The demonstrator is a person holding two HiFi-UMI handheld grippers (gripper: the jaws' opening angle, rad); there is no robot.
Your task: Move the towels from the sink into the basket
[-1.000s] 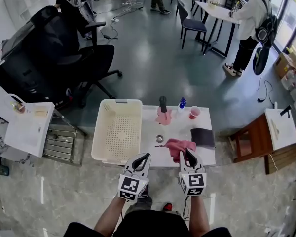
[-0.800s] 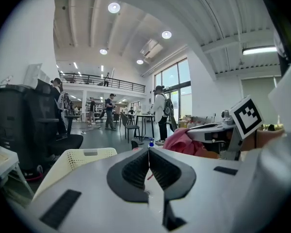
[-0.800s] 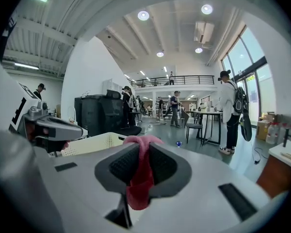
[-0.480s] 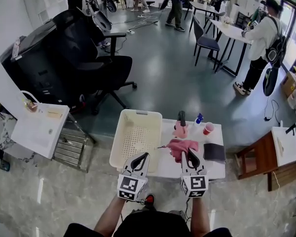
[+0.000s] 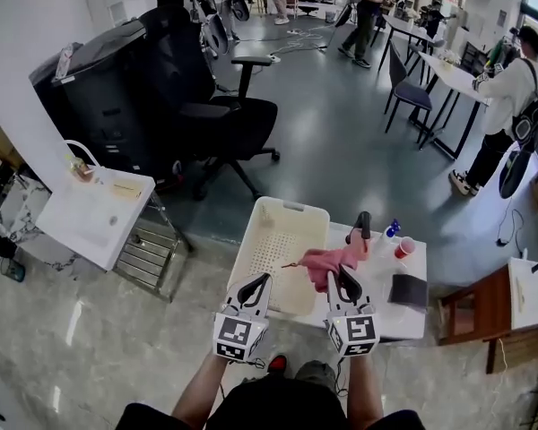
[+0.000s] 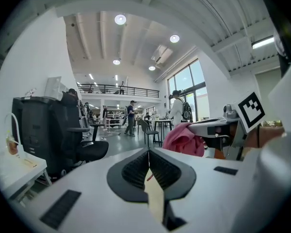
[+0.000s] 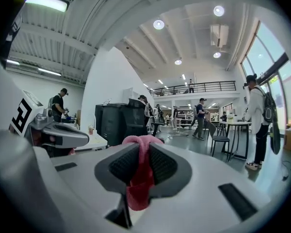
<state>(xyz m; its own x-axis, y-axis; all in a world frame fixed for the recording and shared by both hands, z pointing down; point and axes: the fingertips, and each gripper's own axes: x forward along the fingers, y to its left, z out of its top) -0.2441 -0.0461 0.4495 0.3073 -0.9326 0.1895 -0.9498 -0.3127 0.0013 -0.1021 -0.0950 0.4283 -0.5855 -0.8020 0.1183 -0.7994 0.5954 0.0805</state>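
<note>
Basket [image 5: 278, 251]: white, perforated, at left end of white sink counter [image 5: 393, 319]. Pink towel [image 5: 326, 264]: lifted off counter, bunched, hanging from right gripper [image 5: 343, 276]; in head view overlaps basket's right rim. Right gripper jaws clamped on towel, fabric bulging out past tips. Dark folded cloth [image 5: 409, 289]: flat on counter, right side. Left gripper [image 5: 261, 282]: jaws together, beside right gripper, near basket's front edge. Black faucet [image 5: 365, 224], red cup [image 5: 403, 247] at counter back.
</note>
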